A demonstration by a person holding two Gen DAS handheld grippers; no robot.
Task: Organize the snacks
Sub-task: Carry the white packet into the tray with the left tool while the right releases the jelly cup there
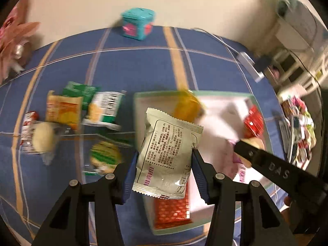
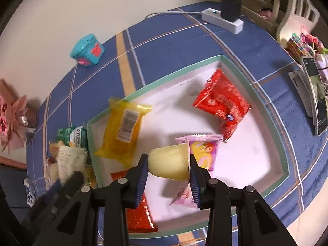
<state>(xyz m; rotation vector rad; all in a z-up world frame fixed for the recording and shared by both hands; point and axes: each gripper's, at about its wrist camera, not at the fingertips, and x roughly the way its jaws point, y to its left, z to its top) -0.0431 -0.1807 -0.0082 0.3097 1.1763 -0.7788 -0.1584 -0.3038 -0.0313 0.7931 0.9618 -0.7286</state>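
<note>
Tongs: left clamp a white packet, right clamp a pudding cup.

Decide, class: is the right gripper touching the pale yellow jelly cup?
Touching. The right wrist view shows the right gripper with both blue pads pressed against the sides of the pale yellow jelly cup, holding it above the tray.

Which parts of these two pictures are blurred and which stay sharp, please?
Left wrist view: the white packet in the left tool is sharp enough to show its print, while the loose snacks on the blue cloth smear. Right wrist view: the yellow cup in the right tool is crisp, the yellow pouch streaks. Both bow at the edges.
</note>
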